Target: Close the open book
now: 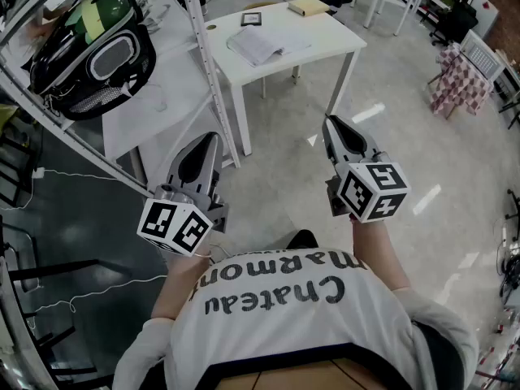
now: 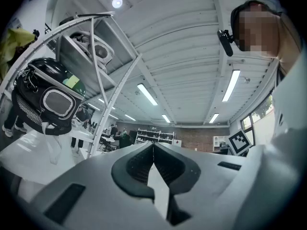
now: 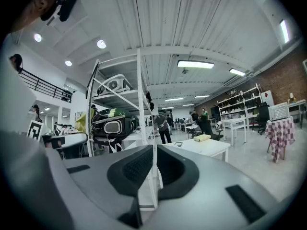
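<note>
Plainly, the open book (image 1: pixel 264 45) is not yet within reach. It is seen lying flat on the white table (image 1: pixel 329 37), well apart from both tools and ahead of them, toward the top of the head view. Its spread pages are set slantwise across the near part of the tabletop; the line of the spine cannot be made out at this range.

The left gripper (image 1: pixel 213 139) and the right gripper (image 1: pixel 329 122) are both held low near the body. Their jaws are brought fully together and nothing is held between them.

The book lies roughly between the two lines of aim, but a white rack upright (image 1: pixel 213 71) stands between the left gripper and the table. The right gripper is therefore judged to have the clearer path, once the table has been approached.
</note>
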### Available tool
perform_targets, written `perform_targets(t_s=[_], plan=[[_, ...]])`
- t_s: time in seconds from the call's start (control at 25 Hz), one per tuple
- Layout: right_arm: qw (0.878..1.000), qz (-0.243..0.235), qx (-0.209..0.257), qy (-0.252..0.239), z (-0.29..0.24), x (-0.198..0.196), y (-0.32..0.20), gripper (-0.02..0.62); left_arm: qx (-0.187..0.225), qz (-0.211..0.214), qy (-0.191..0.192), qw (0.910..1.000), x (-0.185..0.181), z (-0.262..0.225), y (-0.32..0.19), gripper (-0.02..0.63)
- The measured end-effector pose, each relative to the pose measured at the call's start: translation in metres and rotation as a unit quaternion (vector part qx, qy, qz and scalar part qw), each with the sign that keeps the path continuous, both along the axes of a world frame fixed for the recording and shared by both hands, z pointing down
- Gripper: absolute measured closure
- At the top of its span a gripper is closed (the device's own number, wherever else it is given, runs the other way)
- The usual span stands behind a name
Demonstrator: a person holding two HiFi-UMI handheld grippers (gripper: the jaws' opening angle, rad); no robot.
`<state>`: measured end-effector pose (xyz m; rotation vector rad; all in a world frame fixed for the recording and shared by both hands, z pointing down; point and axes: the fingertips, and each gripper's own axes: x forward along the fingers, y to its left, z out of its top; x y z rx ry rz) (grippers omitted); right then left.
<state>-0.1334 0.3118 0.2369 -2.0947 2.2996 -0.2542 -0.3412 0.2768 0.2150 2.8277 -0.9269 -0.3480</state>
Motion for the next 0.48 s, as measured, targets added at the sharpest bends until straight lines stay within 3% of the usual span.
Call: perform_targets(t_s=[0.24,0.48], plan=[[1.000,-0.005,-0.011,-0.009,0.012,0.028,-0.016,0.550,-0.002,0.000,-0.003,1.0000,0.030,0.006,-0.016,0.581],[0.999,-0.014,-0.001,-0.038,0.002,0.080,-0.050,0.549,0.012,-0.002,0.023,0.9997,0.079,-0.010,-0.046,0.581]])
